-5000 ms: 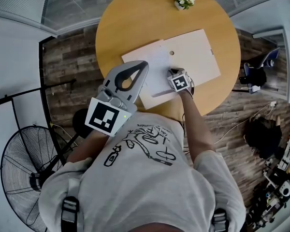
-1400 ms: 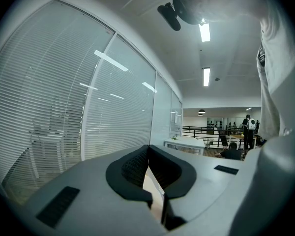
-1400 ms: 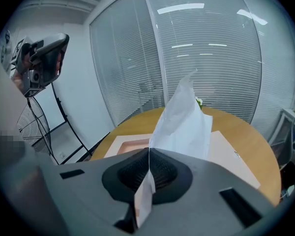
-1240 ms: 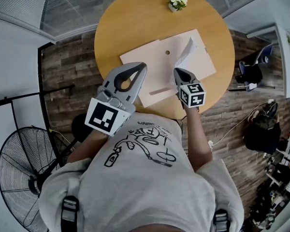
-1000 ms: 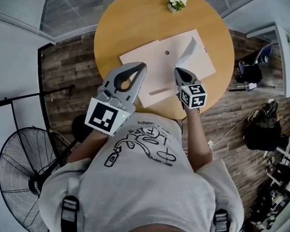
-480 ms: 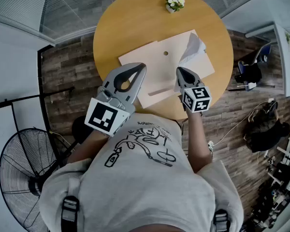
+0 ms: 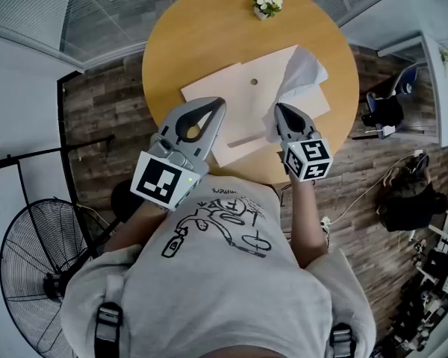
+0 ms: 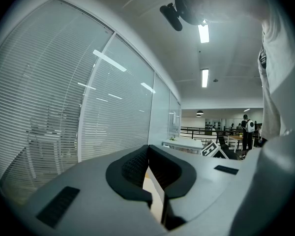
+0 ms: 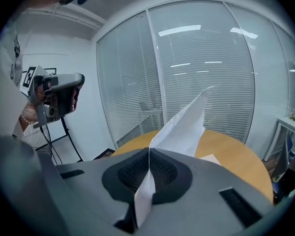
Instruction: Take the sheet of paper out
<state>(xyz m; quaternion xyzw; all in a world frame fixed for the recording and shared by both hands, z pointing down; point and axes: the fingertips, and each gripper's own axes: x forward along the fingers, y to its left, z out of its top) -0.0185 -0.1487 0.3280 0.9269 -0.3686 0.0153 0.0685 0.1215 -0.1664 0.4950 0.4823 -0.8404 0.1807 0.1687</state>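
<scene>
Flowers [image 7: 266, 4] well beyond the sheet [image 7: 302, 73]

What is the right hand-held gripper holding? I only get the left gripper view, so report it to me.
Observer: The right hand-held gripper is shut on the sheet of paper, pinching it by one edge.
Operator: Tell me where the sheet sits.
Observer: In the head view it slants up from the right end of the flat beige folder lying on the round table.
Operator: State whether it is clear of the folder.
Observer: Its far edge is low, right at the folder. I cannot tell whether that edge is out.
</scene>
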